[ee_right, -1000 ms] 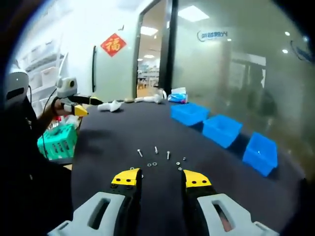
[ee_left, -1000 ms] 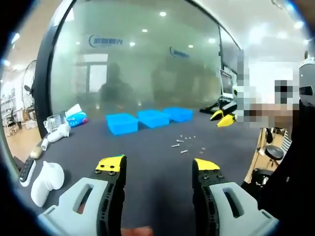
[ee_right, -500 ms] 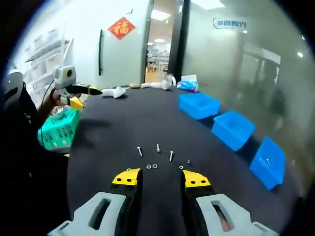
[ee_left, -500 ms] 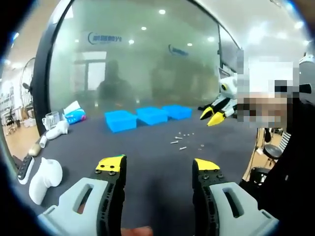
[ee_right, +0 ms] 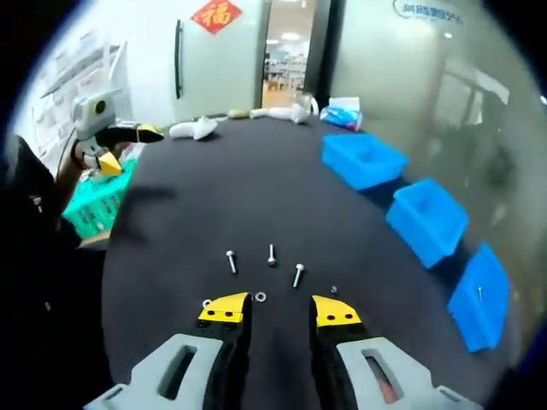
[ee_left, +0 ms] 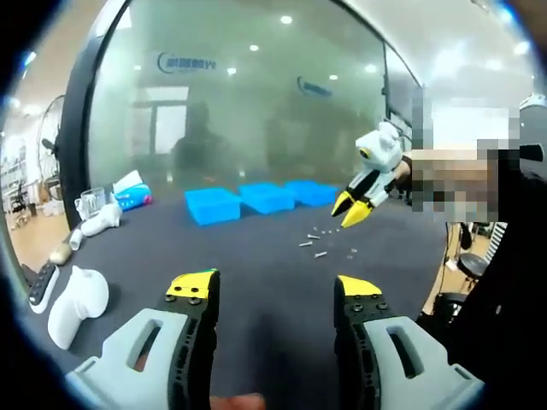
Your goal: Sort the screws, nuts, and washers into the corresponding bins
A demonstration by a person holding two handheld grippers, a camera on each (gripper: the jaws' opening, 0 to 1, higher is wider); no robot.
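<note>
Hovering over the dark table (ee_right: 214,196), my right gripper (ee_right: 280,309) points down at the loose hardware, its yellow-tipped jaws apart with nothing between them. Just ahead of the tips lie three screws (ee_right: 271,254) in a loose row, the left screw (ee_right: 231,261) and right screw (ee_right: 297,275) flanking the middle one. A washer (ee_right: 260,296) lies in the gap right at my jaw tips, and a small nut (ee_right: 333,290) lies just beside the right tip; another small piece peeks out at the left tip, too small to name. Three blue bins run down the right side of the table: the far bin (ee_right: 363,160), the middle bin (ee_right: 427,220) and the near bin (ee_right: 479,296), which has a small pale piece inside.

My left gripper (ee_left: 273,290) is held well back from the hardware, jaws wide apart and empty above bare tabletop (ee_left: 273,265). From the left gripper view the same blue bins (ee_left: 261,199) stand in a row by the frosted glass wall (ee_left: 248,102), with the scattered fasteners (ee_left: 318,246) in front of them and my right gripper (ee_left: 352,207) poised just above those. White objects (ee_left: 73,303) and a clear jug (ee_left: 88,207) sit at the table's left end.
</note>
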